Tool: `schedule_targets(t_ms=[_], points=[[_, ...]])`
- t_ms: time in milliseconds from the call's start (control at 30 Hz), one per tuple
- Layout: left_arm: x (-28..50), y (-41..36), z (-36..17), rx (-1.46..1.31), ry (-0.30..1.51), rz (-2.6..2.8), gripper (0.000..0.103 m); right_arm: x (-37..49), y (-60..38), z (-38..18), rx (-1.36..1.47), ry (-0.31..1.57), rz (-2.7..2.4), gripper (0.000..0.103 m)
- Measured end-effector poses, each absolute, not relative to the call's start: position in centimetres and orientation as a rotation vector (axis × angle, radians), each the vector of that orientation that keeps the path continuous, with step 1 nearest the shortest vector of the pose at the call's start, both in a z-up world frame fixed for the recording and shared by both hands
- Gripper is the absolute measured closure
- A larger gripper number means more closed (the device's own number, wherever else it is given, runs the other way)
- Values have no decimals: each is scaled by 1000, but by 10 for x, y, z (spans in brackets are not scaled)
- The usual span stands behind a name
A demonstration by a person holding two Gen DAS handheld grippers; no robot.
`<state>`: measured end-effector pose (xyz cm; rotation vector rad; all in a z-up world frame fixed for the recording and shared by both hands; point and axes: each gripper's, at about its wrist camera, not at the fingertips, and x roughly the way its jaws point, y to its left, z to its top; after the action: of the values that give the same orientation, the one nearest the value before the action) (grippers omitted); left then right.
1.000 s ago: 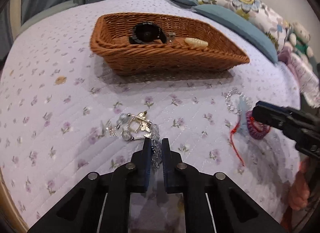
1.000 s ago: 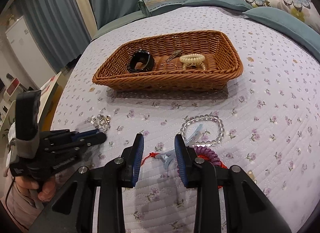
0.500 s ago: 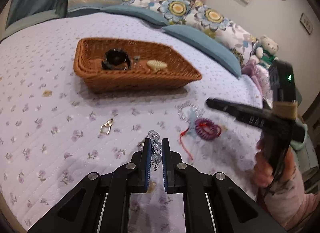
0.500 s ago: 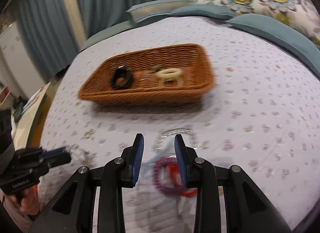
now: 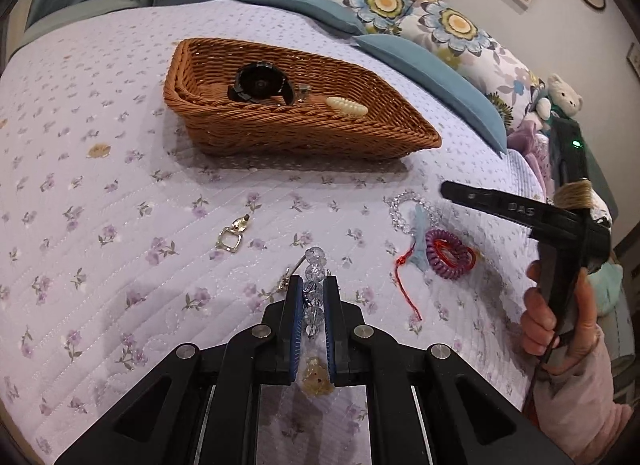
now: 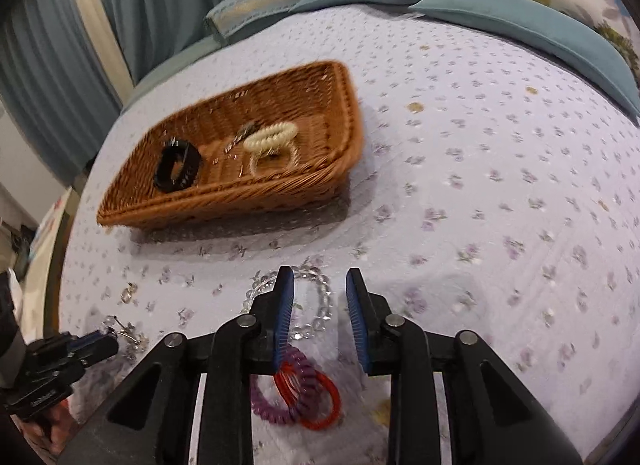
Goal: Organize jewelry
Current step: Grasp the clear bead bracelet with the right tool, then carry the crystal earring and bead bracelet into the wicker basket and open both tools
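Left hand-held gripper [image 5: 311, 297]: fingers closed on a clear-bead bracelet [image 5: 313, 283], held above the quilted bed [image 5: 120, 265]; beads project past the fingertips and a small gold charm hangs below. Right hand-held gripper [image 6: 320, 305]: jaws spread and holding nothing, poised over a second clear-bead bracelet [image 6: 316, 305], a purple coil hair tie [image 6: 276, 397] and a red band [image 6: 316, 397], all lying close together on the bed. Wicker basket [image 5: 288, 133]: rests farther up the bed, well apart from both grippers, with bare quilt between; it contains a black bracelet [image 5: 260, 83] and a cream bead bracelet [image 5: 347, 107]. A small silver clasp [image 5: 230, 239] lies alone on the quilt, left of the held beads. Compared with one second earlier, the held bracelet has risen off the quilt and the right gripper has lifted away from the hair ties.
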<state>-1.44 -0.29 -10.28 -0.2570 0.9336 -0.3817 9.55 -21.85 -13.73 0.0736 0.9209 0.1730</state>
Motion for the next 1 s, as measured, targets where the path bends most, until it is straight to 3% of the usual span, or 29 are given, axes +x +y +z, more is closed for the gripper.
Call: schedule_targets(t_ms=[167, 233, 267, 300, 633, 1000], points=[[-15, -7, -104, -246, 938, -383, 93, 101, -208, -156, -4, 969, 139, 73], [-14, -9, -104, -245, 939, -388, 93, 103, -202, -160, -47, 961, 139, 78], [-14, -9, -104, -242, 939, -389, 93, 104, -198, -162, -63, 962, 142, 89], [-14, -10, -104, -239, 938, -390, 93, 104, -196, -162, -81, 956, 143, 92], [-18, -6, -95, -271, 896, -425, 93, 74, -186, -119, -38, 763, 291, 92], [-20, 9, -59, -386, 792, -499, 93, 52, -198, -77, 89, 684, 374, 92]])
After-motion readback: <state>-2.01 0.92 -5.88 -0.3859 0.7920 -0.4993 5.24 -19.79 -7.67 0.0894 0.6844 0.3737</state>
